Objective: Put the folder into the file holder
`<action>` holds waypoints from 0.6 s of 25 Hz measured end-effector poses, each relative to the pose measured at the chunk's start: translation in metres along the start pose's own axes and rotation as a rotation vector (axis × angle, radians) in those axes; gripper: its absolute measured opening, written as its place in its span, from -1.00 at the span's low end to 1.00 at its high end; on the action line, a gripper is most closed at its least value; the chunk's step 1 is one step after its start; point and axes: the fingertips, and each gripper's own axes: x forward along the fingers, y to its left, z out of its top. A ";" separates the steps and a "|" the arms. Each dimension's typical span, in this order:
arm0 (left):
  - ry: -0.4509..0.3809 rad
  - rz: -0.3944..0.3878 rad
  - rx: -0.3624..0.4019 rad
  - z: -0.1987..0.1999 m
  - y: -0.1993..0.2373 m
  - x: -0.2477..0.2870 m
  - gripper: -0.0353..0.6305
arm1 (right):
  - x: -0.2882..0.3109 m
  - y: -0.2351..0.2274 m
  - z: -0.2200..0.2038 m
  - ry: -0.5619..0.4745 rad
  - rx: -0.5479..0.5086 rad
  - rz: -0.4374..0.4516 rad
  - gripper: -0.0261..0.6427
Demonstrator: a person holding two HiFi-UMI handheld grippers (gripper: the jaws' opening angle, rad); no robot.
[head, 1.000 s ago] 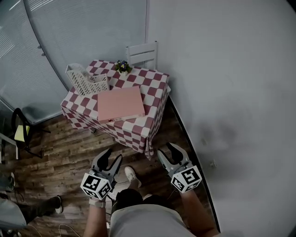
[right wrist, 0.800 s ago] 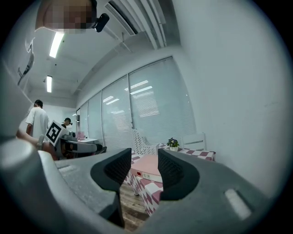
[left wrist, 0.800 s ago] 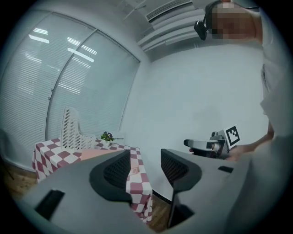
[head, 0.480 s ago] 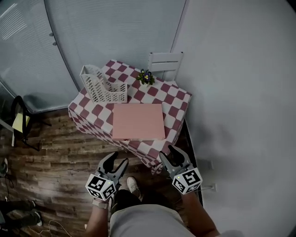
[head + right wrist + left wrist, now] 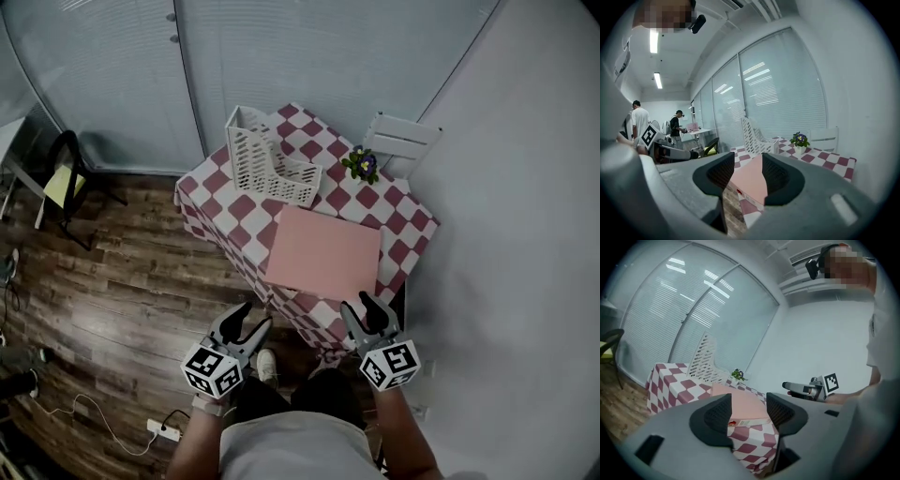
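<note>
Left gripper (image 5: 258, 314): jaws narrow and opening, nothing between them, held low over the floor (image 5: 122, 291) short of the table (image 5: 225, 187). Right gripper (image 5: 364, 305): jaws drawn in to a narrow gap, nothing between them, level with the left one and just to its right, touching nothing.

Folder (image 5: 323, 253): pink, flat on the table edge nearest the grippers, ahead-right of the left gripper and ahead-left of the right. It is apart from both and shows through both jaw gaps in the gripper views. One near corner sits at the cloth edge.

File holder (image 5: 267, 159): white lattice, upright on the table past the folder, straight ahead of the left gripper. It is near the folder, not touching it; the folder is outside it.

Plant (image 5: 361, 164): small pot, purple flowers, beyond the folder, ahead of the right gripper, right of the holder.

White chair (image 5: 401, 141): behind the table, against the wall, farther ahead of the right gripper.

Shoe (image 5: 265, 361): on the floor, just behind the left gripper.

Black chair (image 5: 66, 178): yellow seat, far left of the left gripper, by the blinds.

Power strip (image 5: 159, 429): on the floor, behind-left of the left gripper.

Two people (image 5: 637, 117): standing far left in the right gripper view, too small for detail.
</note>
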 end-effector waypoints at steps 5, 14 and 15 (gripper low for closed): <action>-0.032 0.096 -0.115 -0.014 0.021 0.004 -0.25 | 0.028 -0.009 -0.009 0.080 -0.060 0.077 -0.38; -0.095 0.253 -0.374 -0.061 0.059 0.036 -0.19 | 0.067 -0.040 -0.024 0.227 -0.139 0.238 -0.39; -0.110 0.259 -0.407 -0.064 0.062 0.042 -0.16 | 0.070 -0.045 -0.025 0.239 -0.148 0.252 -0.39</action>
